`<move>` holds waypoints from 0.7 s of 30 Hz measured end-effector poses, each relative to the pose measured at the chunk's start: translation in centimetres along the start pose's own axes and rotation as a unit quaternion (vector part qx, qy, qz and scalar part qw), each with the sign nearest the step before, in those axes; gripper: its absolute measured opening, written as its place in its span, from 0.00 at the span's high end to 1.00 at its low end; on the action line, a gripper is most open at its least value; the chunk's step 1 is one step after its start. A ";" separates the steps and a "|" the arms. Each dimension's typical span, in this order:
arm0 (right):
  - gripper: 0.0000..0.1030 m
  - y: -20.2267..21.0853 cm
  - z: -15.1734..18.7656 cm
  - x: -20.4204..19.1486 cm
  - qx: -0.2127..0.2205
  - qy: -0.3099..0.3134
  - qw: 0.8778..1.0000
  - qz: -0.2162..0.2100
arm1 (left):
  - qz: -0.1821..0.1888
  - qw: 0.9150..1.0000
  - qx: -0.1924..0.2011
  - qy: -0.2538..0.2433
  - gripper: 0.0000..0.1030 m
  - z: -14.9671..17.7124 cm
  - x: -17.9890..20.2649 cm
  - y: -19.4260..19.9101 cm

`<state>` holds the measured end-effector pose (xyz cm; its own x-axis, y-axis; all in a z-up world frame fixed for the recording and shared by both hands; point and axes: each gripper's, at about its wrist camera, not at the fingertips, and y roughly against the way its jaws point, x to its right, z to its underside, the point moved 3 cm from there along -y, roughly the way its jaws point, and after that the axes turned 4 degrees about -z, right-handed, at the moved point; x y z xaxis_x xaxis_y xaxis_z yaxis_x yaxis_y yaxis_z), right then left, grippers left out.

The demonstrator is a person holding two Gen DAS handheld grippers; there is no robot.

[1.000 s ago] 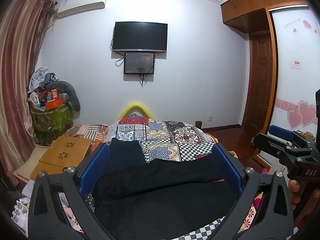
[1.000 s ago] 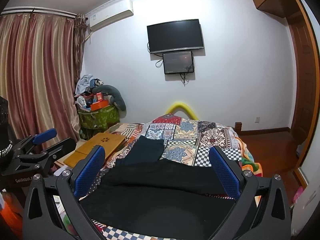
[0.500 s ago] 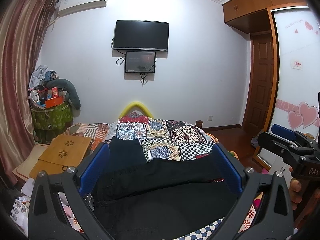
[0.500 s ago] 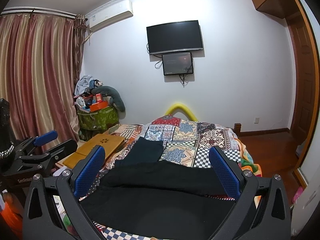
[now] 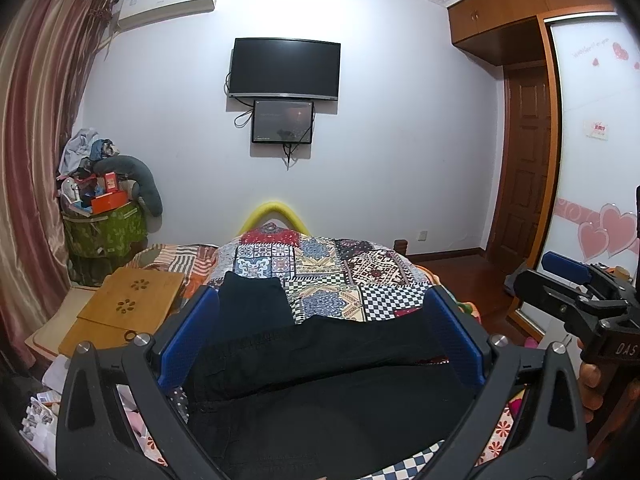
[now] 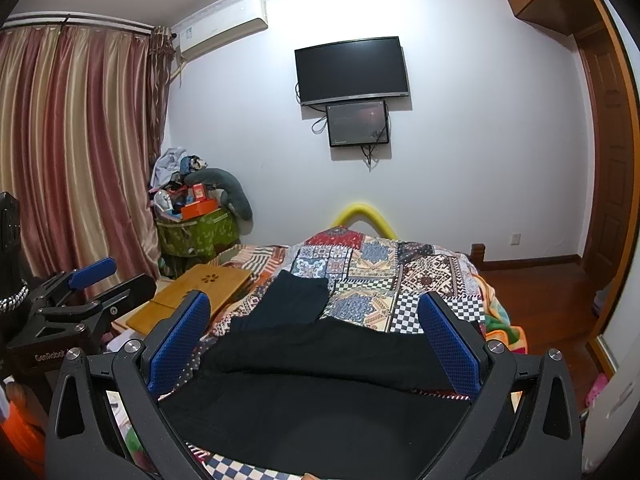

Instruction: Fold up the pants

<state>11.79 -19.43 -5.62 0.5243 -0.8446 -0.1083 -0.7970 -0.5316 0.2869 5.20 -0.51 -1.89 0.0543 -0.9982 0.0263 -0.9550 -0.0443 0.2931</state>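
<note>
Right now both claws hover spread wide above the black fabric pants (image 5: 320, 392), pinching nothing: the left claw (image 5: 320, 340) and right claw (image 6: 316, 344) frame the garment. It lies flat on the patchwork-quilted bed (image 5: 340, 280), one leg reaching toward the far edge. A wooden lap tray (image 5: 128, 304) sits beside the bed's left edge, bare quilt beyond.

Bed (image 5: 340, 280) under a patchwork quilt (image 6: 384, 276) | television (image 5: 285, 69) on the white wall, smaller screen (image 5: 282, 121) just beneath | air conditioner (image 6: 224, 26) high up beside striped curtains (image 6: 76, 152) | green bin (image 5: 105, 229) heaped with clutter | wooden lap desk (image 5: 132, 295) beside the bed | brown door (image 5: 524, 160) on the right
</note>
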 end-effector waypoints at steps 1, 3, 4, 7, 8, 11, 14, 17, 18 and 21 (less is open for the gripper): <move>0.00 -0.3 0.1 0.1 -0.002 0.000 1.000 0.001 | -0.003 1.000 -0.003 -0.002 0.00 0.0 0.0 -0.5; 0.00 -0.9 0.2 0.2 -0.008 0.002 1.000 0.001 | -0.006 1.000 -0.010 -0.004 0.00 0.2 -0.1 -1.5; 0.00 -1.4 0.2 0.3 -0.012 0.002 1.000 0.000 | -0.006 1.000 -0.014 -0.004 0.00 0.3 -0.2 -2.2; 0.00 -3.2 0.5 1.0 -0.027 0.005 1.000 0.001 | -0.011 0.999 -0.032 -0.008 0.00 0.6 -0.9 -4.7; 0.00 -3.8 0.6 1.2 -0.033 0.004 0.999 0.002 | -0.012 0.999 -0.038 -0.009 0.00 0.8 -1.3 -5.5; 0.00 -6.4 1.3 2.5 -0.059 -0.002 0.998 -0.008 | -0.014 0.998 -0.061 -0.014 0.00 1.1 -2.4 -8.7; 0.00 -9.7 2.5 3.8 -0.099 0.004 0.995 -0.018 | -0.020 0.995 -0.092 -0.017 0.00 1.6 -4.1 -12.6; 0.00 -13.2 3.7 5.5 -0.137 0.005 0.990 -0.017 | -0.040 0.993 -0.114 -0.011 0.00 1.8 -6.6 -16.6; 0.00 -14.0 4.0 6.0 -0.145 0.007 0.989 -0.014 | -0.040 0.992 -0.119 -0.011 0.00 1.9 -7.4 -17.8; 0.00 -17.6 5.0 8.1 -0.180 0.000 0.984 -0.010 | -0.042 0.989 -0.143 -0.017 0.00 2.3 -9.8 -21.8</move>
<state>28.59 -17.25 -16.30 0.5390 -0.8341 -0.1174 -0.6281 -0.4909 0.6038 24.79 10.12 -10.78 0.1165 -0.9924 -0.0404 -0.8253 -0.1193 0.5520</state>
